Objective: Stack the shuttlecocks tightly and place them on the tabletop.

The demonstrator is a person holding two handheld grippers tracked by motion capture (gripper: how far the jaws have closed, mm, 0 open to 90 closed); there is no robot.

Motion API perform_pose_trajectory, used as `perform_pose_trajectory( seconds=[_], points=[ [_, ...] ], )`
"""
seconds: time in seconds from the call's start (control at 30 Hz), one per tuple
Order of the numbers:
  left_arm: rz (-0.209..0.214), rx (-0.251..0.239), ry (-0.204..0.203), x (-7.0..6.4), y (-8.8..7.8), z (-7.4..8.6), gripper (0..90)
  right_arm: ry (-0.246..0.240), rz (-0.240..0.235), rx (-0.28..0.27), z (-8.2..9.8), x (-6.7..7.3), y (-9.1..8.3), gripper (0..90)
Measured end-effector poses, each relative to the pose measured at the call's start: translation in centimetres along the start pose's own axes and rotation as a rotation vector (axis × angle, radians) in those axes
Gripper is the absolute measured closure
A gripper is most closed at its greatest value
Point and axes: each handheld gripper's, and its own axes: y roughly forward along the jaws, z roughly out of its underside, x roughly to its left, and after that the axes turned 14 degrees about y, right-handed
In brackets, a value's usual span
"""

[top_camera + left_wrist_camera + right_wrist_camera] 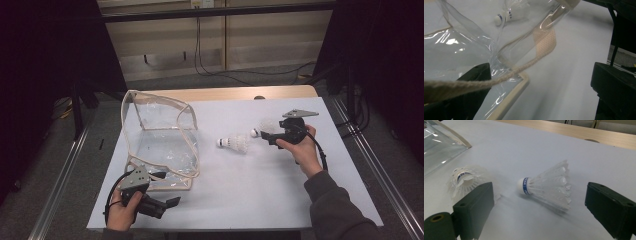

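A clear plastic bag point(160, 135) with beige trim stands open on the left of the white table point(240, 200). Two white shuttlecocks lie to its right. The nearer-to-bag shuttlecock point(234, 143) point(464, 180) is free. The other shuttlecock point(265, 126) point(546, 188) lies on its side between the jaws of my right gripper point(265, 132) point(537, 195), which is open and does not touch it. My left gripper point(167, 188) point(540, 75) sits at the bag's near corner, open. The bag's cord handle point(506, 76) drapes across its left jaw. One shuttlecock point(506, 15) shows through the plastic.
The table's wooden far edge point(240, 93) carries a small round object point(258, 97). Metal rails run along both sides of the table, and cables lie on the floor behind it. Bare white surface stretches between the bag and the near edge.
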Motion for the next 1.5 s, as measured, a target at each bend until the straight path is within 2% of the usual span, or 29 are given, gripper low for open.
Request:
perform_pose_trajectory(
  seconds=[0.2,0.33,0.53,0.77,1.1,1.27,1.5],
  points=[
    [0.001,-0.001,-0.002,0.0,0.0,0.0,3.3,0.013,0.009,-0.014,-0.3,-0.4,0.4,8.2],
    [0.003,-0.001,0.000,0.1,0.1,0.0,3.2,0.023,0.020,0.004,-0.5,-0.6,0.7,8.6],
    [0.004,0.000,-0.002,0.1,0.1,0.0,3.2,0.020,0.028,0.002,-0.6,-0.9,1.2,13.3],
    [0.003,-0.003,-0.002,0.0,0.0,0.0,3.1,0.029,0.028,0.029,-0.4,-1.1,2.1,18.2],
    [0.002,-0.001,0.003,0.1,0.0,0.0,3.1,0.031,-0.024,0.053,-0.2,-1.1,2.5,34.9],
    [0.004,-0.003,-0.004,0.0,0.1,0.0,3.2,0.011,-0.037,0.081,-0.1,-0.8,2.4,37.5],
    [0.001,0.001,0.001,0.0,0.1,0.0,3.1,-0.013,-0.070,0.082,0.1,-0.3,1.7,42.9]
  ],
)
